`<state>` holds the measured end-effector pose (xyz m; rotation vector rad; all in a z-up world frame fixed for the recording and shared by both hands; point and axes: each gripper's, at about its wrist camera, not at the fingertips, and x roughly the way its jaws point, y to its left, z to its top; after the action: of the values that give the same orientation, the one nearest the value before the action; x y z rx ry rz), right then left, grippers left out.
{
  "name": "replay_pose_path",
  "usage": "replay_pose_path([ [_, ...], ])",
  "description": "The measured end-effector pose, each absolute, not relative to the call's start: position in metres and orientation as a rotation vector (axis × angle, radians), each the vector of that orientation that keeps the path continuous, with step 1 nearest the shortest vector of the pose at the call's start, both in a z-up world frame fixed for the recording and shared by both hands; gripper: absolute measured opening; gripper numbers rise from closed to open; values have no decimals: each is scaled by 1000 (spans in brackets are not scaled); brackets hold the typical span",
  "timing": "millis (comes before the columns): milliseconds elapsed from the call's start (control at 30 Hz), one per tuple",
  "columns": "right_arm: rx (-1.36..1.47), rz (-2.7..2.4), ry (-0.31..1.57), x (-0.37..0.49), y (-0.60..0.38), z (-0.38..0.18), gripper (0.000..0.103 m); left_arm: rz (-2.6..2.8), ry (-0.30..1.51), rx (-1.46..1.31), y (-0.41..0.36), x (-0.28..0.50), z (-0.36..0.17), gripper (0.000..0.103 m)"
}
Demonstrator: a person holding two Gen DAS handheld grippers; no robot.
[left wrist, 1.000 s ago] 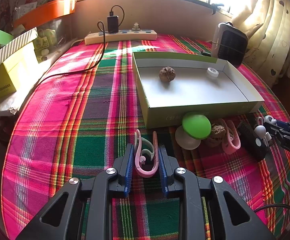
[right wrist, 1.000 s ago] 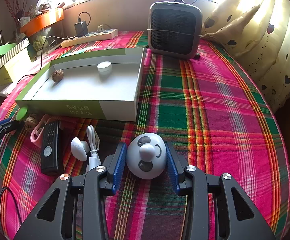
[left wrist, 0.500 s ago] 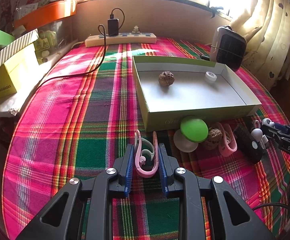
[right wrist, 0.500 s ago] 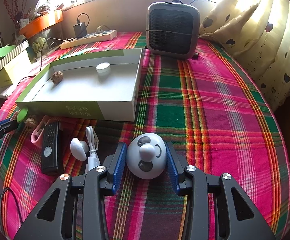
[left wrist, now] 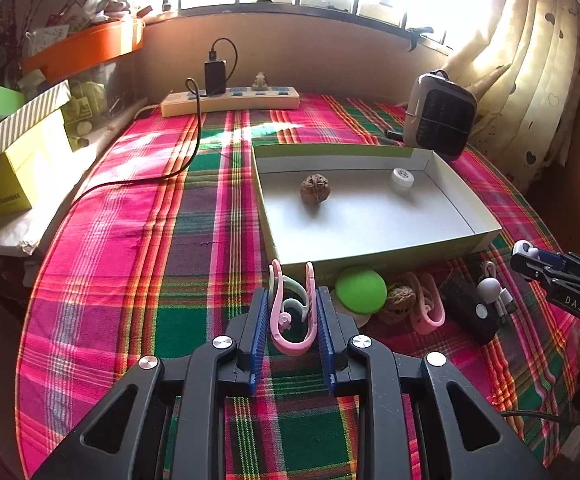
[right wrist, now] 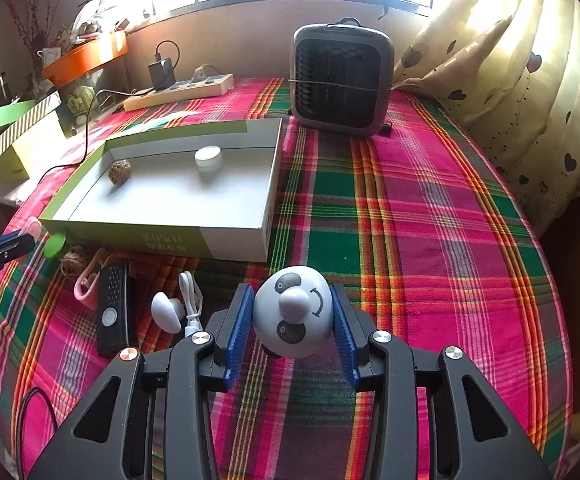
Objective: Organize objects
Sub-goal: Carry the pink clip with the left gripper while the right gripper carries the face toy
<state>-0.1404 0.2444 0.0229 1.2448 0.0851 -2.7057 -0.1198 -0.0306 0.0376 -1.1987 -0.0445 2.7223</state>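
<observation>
Now left tongs (left wrist: 293, 312) pinching pink clip (left wrist: 292, 318); right tongs (right wrist: 292, 316) pinching panda ball (right wrist: 293, 312).

Left, 12 o'clock: tray (left wrist: 369, 258) near wall stands just ahead of the left gripper (left wrist: 292, 312).
Left, 9–11 o'clock: bare cloth (left wrist: 138, 240), wide passage; only a cable (left wrist: 150, 178) far off.
Left, 2–3 o'clock: green ball (left wrist: 361, 290), walnut (left wrist: 399, 300), remote (left wrist: 469, 312) crowd the way.
Right, 12–3 o'clock: bare cloth (right wrist: 429, 220) up to the heater (right wrist: 341, 84).
Right, 9–11 o'clock: earbuds (right wrist: 178, 306), remote (right wrist: 110, 312), tray (right wrist: 234, 242) block.
</observation>
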Motion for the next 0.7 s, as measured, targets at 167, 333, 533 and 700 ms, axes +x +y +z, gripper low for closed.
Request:
replay_pose_path([
  [167, 1216, -2712, 86, -142, 243, 33, 40, 2724, -37, -1175, -29, -124, 44, 21],
  [333, 1194, -2712, 101, -146, 238, 40, 40, 2721, -16, -1162, -26, -128, 49, 21],
  [533, 1182, -2705, 111, -151, 233, 45, 40, 2715, -7, -1150, -23, -134, 53, 21],
  [700, 1179, -2691, 119, -158, 228, 48, 40, 2711, -7, -1149, -22, -142, 55, 21],
])
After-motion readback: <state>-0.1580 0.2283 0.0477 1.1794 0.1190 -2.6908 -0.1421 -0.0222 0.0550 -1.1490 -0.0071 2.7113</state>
